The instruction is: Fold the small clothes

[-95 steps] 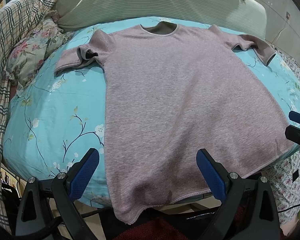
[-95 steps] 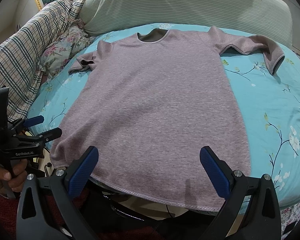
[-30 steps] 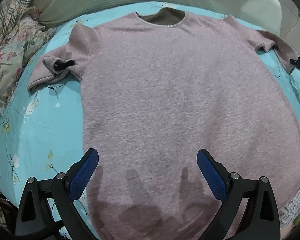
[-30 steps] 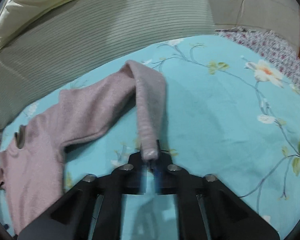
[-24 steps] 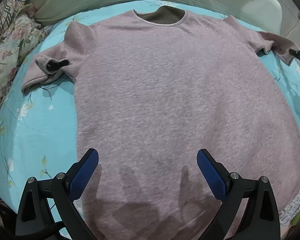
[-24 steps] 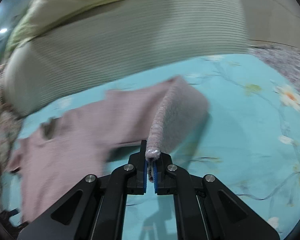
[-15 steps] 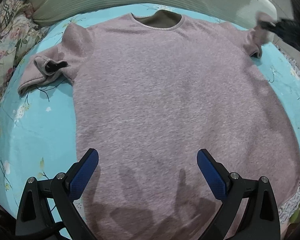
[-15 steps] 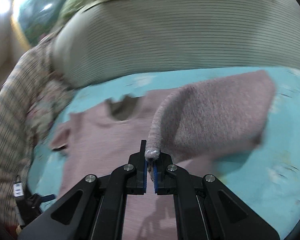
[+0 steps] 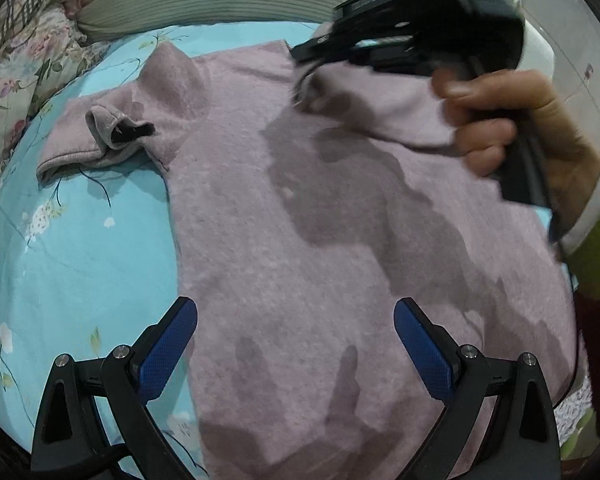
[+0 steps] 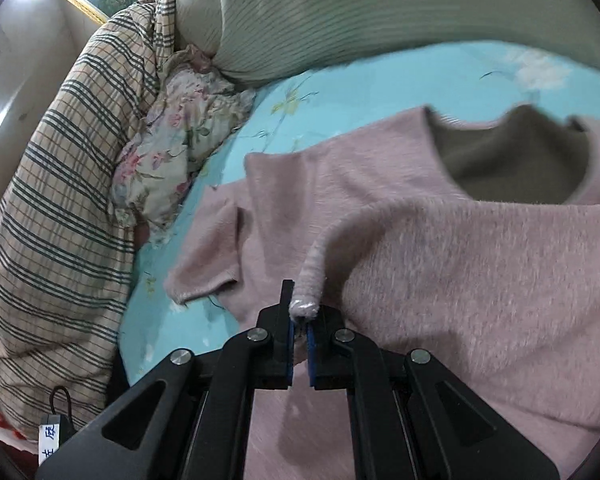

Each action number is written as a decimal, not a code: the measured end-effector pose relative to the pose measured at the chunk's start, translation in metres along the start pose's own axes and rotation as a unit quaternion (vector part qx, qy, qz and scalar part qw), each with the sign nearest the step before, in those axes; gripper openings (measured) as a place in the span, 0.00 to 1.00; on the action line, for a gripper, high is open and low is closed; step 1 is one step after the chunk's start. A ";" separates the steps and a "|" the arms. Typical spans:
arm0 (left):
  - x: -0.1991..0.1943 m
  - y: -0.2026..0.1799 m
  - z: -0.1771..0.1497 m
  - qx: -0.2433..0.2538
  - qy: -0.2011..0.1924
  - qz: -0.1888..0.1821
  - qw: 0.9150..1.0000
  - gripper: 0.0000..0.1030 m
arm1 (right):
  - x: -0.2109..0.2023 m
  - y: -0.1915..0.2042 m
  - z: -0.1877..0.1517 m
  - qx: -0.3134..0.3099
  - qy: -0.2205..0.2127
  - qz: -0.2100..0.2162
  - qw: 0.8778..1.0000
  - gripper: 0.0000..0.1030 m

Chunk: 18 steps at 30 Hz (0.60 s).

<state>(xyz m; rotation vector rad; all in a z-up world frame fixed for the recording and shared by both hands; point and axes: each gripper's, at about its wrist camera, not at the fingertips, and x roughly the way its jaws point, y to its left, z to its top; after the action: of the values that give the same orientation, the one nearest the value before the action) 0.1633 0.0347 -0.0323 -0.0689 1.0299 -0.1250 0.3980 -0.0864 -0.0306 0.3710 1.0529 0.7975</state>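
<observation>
A pink long-sleeved top (image 9: pixel 320 216) lies flat, front up, on a turquoise floral bedsheet (image 9: pixel 80 240). My left gripper (image 9: pixel 296 344) is open and empty, hovering over the lower body of the top. My right gripper (image 10: pixel 299 326) is shut on the cuff of the right sleeve (image 10: pixel 312 280) and holds that sleeve folded over the chest, below the neckline (image 10: pixel 512 160). In the left wrist view the right gripper (image 9: pixel 300 54) and the hand holding it are over the upper right of the top. The left sleeve (image 9: pixel 100 136) lies bunched out to the side.
A striped green bolster (image 10: pixel 380 12) runs along the head of the bed. A plaid quilt (image 10: pixel 60 200) and a floral pillow (image 10: pixel 172 140) lie at the left edge. The bed edge is just below the top's hem.
My right gripper has carried the right sleeve leftward from the sheet across onto the chest of the top. My left gripper has stayed open over the top's lower part.
</observation>
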 end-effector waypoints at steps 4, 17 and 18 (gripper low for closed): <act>0.009 0.015 0.022 -0.015 -0.014 0.002 1.000 0.96 | 0.018 -0.016 0.007 0.065 0.018 0.049 0.997 0.30; 0.093 0.061 0.126 -0.063 -0.005 -0.027 0.998 0.96 | -0.132 -0.024 -0.063 0.101 -0.131 -0.024 0.986 0.49; 0.102 0.064 0.136 -0.068 0.000 -0.041 0.997 0.96 | -0.144 -0.026 -0.072 0.108 -0.141 -0.030 0.984 0.49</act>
<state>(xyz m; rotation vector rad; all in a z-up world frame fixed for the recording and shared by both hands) 0.3365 0.0840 -0.0565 -0.2352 1.0354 -0.1305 0.3081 -0.2161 0.0095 0.6149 0.8807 0.5584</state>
